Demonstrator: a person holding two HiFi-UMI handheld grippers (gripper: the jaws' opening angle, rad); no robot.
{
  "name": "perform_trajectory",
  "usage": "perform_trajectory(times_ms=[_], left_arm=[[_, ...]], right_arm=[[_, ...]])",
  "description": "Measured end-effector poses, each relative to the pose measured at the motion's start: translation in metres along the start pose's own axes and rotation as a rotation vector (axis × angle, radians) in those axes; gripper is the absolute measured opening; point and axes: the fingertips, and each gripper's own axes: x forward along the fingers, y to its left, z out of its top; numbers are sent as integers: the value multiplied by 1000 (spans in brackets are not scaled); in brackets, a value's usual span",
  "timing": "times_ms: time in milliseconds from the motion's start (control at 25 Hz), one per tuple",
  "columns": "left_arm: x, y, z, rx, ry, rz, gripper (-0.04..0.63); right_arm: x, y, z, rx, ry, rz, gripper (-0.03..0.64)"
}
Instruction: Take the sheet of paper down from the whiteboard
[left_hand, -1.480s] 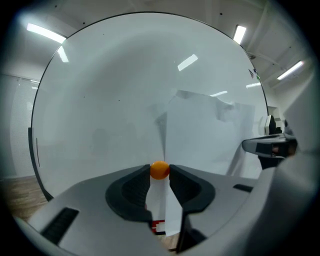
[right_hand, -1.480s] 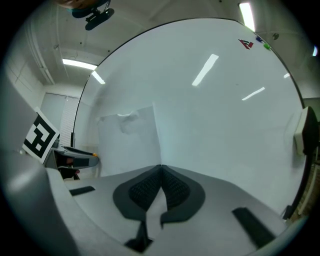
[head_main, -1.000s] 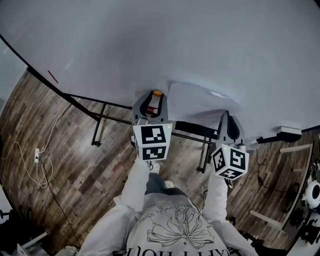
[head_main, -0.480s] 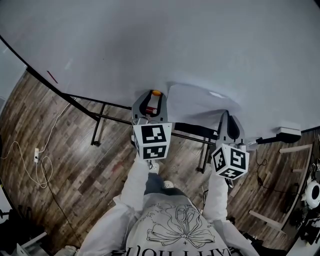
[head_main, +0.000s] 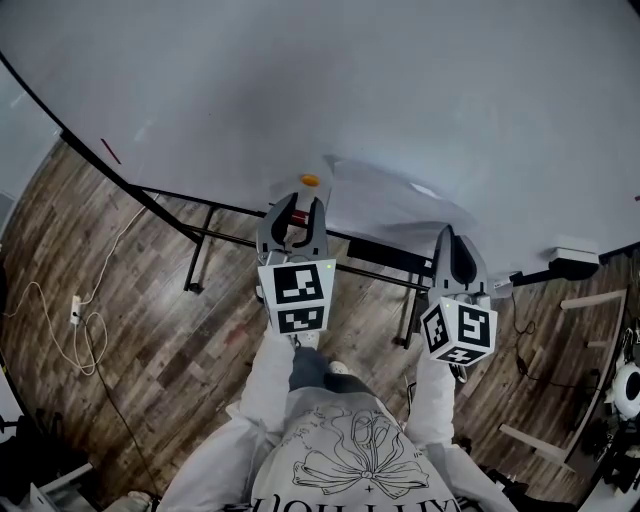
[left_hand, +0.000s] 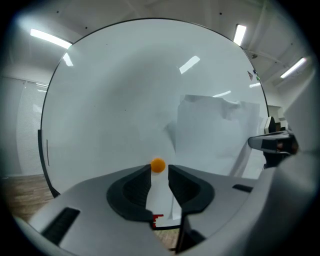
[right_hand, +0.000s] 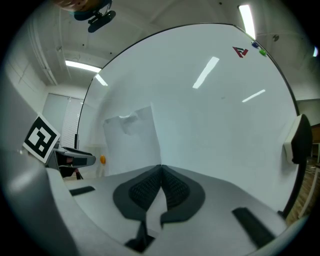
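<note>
Right gripper pinches the sheet; left gripper, half-open, just narrowing, empty, faces the magnet on the whiteboard.

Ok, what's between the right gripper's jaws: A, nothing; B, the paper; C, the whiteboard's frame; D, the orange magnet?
B: the right gripper view shows the right gripper with its jaws together on the lower edge of the paper, and a strip of the sheet shows between the pads.

dark wood plank floor, white cable trailing across it, ceiling strip lights, window blinds at left
</note>
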Motion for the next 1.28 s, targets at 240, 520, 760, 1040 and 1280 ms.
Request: perform_trajectory(times_ms=[240, 520, 760, 1040, 1280], left_arm=[[-43, -9, 21, 0, -60, 30, 62], [-85, -20, 30, 0, -98, 58, 41], [-108, -22, 35, 4, -119, 83, 37], [-125, -23, 38, 12, -125, 107, 31], [-132, -20, 42, 20, -134, 124, 31]], right_arm=[[-27, 2, 16, -16, -46, 32, 3], [-54, 9, 31, -19, -90, 69, 3], [-65, 13, 40, -20, -104, 78, 3], [-69, 17, 45, 6, -118, 96, 3], [-68, 19, 49, 7, -123, 106, 3]])
